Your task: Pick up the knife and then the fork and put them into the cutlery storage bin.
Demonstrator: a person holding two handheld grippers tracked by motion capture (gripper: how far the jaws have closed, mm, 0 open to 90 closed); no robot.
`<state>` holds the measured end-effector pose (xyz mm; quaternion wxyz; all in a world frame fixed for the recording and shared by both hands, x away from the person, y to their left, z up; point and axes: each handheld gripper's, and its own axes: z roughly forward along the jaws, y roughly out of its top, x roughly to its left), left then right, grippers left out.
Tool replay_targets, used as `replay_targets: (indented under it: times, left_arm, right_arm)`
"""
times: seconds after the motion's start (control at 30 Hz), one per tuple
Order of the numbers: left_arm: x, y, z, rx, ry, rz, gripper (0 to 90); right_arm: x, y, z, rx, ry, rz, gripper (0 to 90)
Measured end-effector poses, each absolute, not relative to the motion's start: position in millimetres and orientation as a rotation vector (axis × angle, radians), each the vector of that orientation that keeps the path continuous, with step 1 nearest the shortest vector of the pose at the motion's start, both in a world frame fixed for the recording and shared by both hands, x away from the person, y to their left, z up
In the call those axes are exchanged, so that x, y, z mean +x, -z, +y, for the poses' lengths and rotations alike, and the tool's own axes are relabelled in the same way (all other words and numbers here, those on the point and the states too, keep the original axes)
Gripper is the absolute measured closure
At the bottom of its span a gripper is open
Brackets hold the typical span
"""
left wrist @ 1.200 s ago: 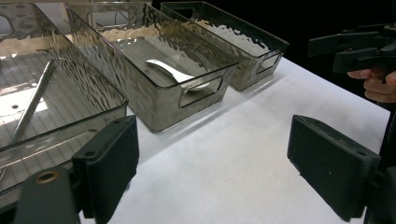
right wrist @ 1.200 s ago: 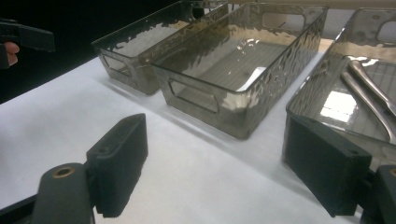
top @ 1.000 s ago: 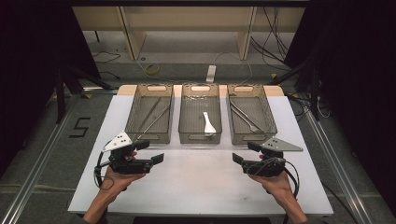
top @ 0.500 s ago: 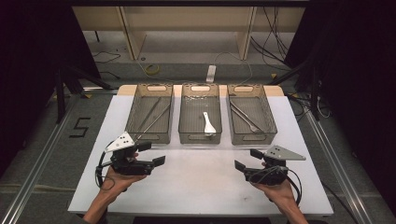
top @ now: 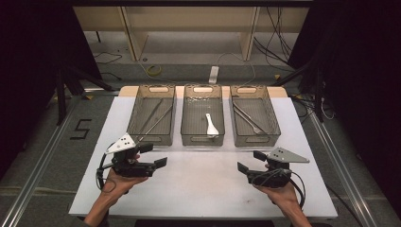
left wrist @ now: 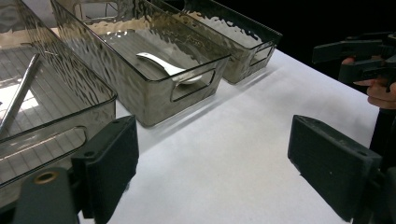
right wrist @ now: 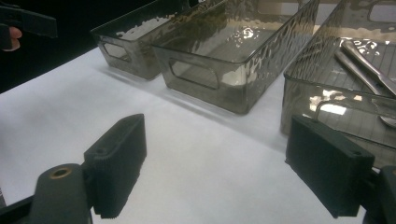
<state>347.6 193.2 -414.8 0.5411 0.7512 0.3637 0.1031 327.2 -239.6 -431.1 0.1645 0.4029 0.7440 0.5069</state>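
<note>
Nearest me, both grippers hover over the bare white table, jaws wide apart and empty. The left gripper (top: 153, 155) sits closer to the bins than the right gripper (top: 249, 161). Beyond them, the white spoon (top: 211, 125) lies lengthwise in the middle bin (top: 202, 140), ahead and inward of each.

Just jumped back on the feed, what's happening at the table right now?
A person holds the left gripper and the right gripper low over the white table, both open and holding nothing. Beyond them stand three smoky clear plastic bins in a row: the left bin holds long metal utensils, the middle bin a white spoon, the right bin metal tongs. Nothing is gripped yet.
</note>
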Motion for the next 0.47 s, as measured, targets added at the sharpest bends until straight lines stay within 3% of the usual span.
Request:
replay_targets:
  times: [0.47]
  left_arm:
    - [347.7,414.8,193.2,1.786,-0.245,0.865,15.9]
  right_arm:
    - [327.1,431.3,-238.4,1.137,-1.434,2.126,21.2]
